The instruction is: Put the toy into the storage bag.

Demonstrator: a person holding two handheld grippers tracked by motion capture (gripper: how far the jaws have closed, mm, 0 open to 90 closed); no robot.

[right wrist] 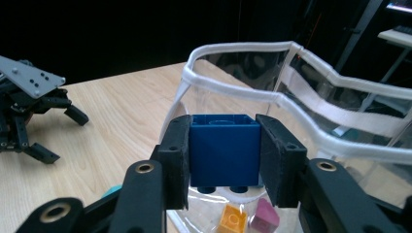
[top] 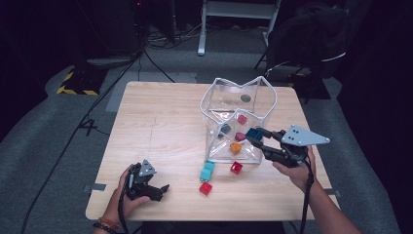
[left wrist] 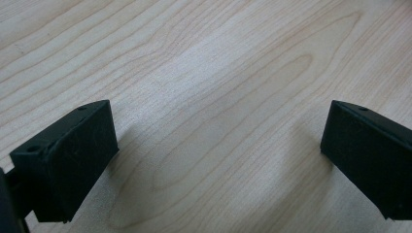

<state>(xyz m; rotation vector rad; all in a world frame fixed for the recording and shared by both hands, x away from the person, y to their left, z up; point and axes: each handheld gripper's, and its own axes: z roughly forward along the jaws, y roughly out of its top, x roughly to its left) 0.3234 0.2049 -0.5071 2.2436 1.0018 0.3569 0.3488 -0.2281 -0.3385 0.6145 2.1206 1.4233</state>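
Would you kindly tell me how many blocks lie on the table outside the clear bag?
3: a teal block, a red block by the clear bag, another red block nearer the table edge. Others may be hidden.

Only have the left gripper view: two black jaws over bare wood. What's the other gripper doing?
Observer: The right gripper is shut on a blue block, held up at the rim of the clear bag.
Operator: Anything in the bag already?
Observer: Yes, an orange block, two magenta blocks and a dark one lie on its bottom.
Operator: Any left on the table?
Observer: A teal block and two red blocks sit in front of the bag, between the two grippers.
Operator: And the left gripper?
Observer: The left gripper is open, low over the table's near left part, apart from every block.
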